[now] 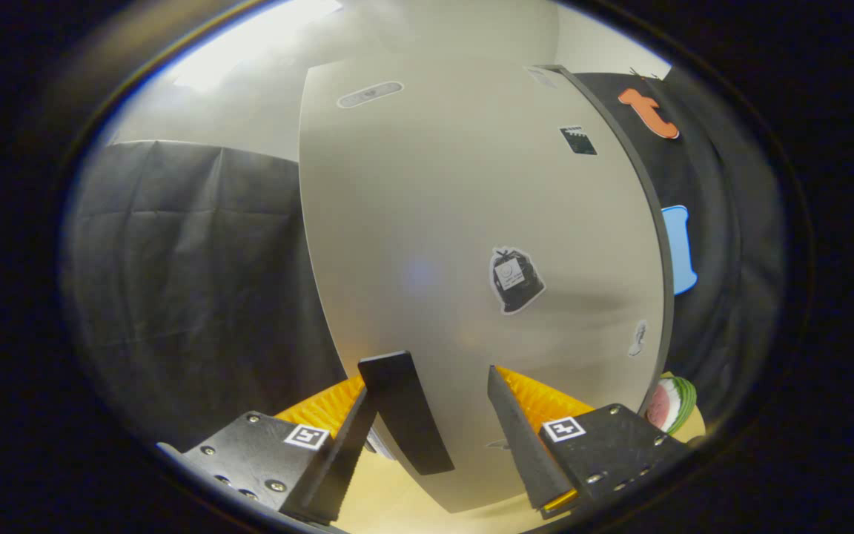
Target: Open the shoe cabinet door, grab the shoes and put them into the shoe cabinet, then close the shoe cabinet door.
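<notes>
gripper (438, 415) at cabinet door (471, 245), fingers apart.
door panel fills the gap just ahead of the fingers; contact cannot be told, nothing clamped. stickers (516, 279) on door; black cloth (190, 282) beside it; wood floor (397, 504) below.

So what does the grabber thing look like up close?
The gripper has two flat black fingers shaped like wedges. Behind them sit bright orange ribbed parts. Each finger is fixed to a black block with small silver screws, and each block wears a little white square sticker with a black pattern.
</notes>
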A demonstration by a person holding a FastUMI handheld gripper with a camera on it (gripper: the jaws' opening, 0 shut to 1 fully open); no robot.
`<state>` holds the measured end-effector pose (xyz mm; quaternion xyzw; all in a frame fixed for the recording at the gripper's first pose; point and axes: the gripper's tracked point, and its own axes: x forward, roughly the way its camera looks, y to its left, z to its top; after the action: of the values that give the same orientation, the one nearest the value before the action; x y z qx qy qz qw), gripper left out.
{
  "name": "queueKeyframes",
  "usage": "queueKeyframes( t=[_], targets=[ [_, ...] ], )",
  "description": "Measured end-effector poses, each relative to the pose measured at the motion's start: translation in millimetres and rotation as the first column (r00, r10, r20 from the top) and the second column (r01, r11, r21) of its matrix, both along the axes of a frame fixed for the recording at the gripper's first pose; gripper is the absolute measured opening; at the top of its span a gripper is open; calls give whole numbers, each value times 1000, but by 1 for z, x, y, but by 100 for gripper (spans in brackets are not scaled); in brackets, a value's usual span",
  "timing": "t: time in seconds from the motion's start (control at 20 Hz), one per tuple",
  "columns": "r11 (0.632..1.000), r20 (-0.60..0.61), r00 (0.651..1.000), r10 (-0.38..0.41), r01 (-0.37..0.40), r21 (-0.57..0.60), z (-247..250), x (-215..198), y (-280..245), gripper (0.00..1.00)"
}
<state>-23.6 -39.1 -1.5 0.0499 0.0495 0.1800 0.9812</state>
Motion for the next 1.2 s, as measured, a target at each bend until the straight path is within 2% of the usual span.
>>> queueKeyframes(
  t=[0.05, 0.1, 0.2, 0.85, 1.2],
  targets=[
    [1000, 3, 1000, -17, 17, 3, -1, 4, -1, 89],
    [1000, 2, 1000, -20, 20, 8, -4, 10, 5, 95],
    [1000, 8, 1000, -27, 27, 14, -3, 16, 10, 98],
    [992, 35, 991, -128, 128, 2, -8, 72, 36, 99],
    [984, 53, 983, -175, 176, -17, -11, 81, 38, 99]
  ],
)
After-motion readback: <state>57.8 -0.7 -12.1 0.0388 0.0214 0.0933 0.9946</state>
